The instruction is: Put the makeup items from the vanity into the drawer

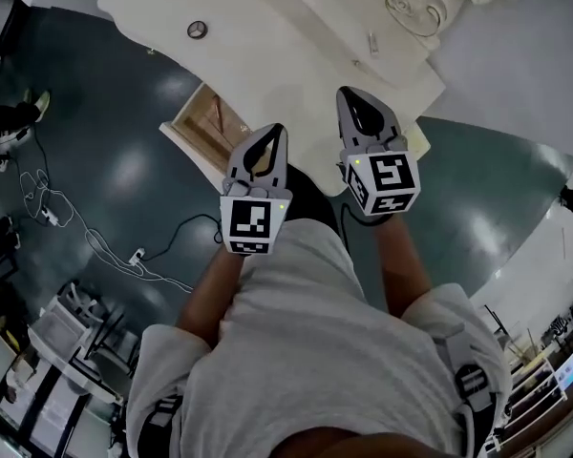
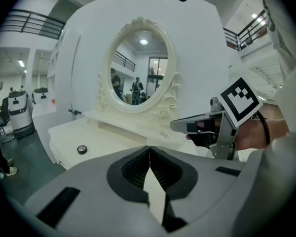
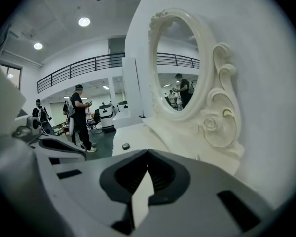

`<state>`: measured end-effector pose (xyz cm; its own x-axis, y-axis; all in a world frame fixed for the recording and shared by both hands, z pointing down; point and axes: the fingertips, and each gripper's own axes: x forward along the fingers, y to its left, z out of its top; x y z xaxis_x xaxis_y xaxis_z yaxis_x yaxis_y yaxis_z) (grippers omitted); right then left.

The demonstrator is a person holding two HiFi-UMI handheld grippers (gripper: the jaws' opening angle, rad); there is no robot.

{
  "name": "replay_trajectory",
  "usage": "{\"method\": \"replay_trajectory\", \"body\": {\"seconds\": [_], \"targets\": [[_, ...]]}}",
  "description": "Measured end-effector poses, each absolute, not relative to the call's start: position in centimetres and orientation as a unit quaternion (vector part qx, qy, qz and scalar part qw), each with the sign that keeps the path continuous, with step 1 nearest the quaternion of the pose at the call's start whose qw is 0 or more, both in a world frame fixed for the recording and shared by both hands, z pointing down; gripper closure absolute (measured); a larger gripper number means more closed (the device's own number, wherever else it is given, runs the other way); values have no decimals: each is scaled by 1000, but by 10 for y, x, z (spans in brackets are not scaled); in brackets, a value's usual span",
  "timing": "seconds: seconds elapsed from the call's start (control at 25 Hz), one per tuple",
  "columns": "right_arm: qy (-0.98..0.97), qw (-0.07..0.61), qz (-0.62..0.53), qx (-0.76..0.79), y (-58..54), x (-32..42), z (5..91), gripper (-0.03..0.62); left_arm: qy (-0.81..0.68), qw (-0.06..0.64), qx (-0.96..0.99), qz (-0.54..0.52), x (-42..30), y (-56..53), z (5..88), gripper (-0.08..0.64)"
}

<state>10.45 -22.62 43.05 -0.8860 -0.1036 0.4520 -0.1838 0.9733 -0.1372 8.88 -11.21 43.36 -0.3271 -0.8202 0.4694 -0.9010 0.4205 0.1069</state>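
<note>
Cream vanity (image 1: 267,51), drawer (image 1: 208,122) open at its front; left gripper (image 1: 277,134) and right gripper (image 1: 350,95) hover near, jaws together, empty

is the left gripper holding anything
No, the left gripper has its jaws shut together with nothing between them.

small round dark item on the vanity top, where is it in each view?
Head view: small round dark item at upper left, on the vanity top.
Left gripper view: lower left, on the vanity top.
Right gripper view: left of centre, near the top's far end.
Shared landmark: the carved mirror frame, to the item's right in all three.
</note>
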Motion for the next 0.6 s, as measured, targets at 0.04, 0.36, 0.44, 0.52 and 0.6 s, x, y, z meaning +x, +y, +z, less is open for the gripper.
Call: {"method": "replay_trajectory", "body": {"seconds": [0.04, 0.36, 0.44, 0.52, 0.6], "targets": [[-966, 231, 88, 76, -231, 104, 436, 577, -810, 238, 529, 88, 88, -114, 439, 554], [-955, 266, 78, 107, -283, 95, 475, 577, -820, 266, 500, 87, 72, -134, 471, 554], [-952, 273, 69, 121, -295, 93, 480, 577, -818, 275, 500, 75, 70, -139, 478, 554], [-949, 280, 61, 131, -307, 89, 483, 577, -811, 281, 508, 72, 69, -146, 483, 554], [-945, 290, 60, 141, -317, 86, 488, 577, -805, 281, 516, 80, 69, -149, 485, 554]]}}
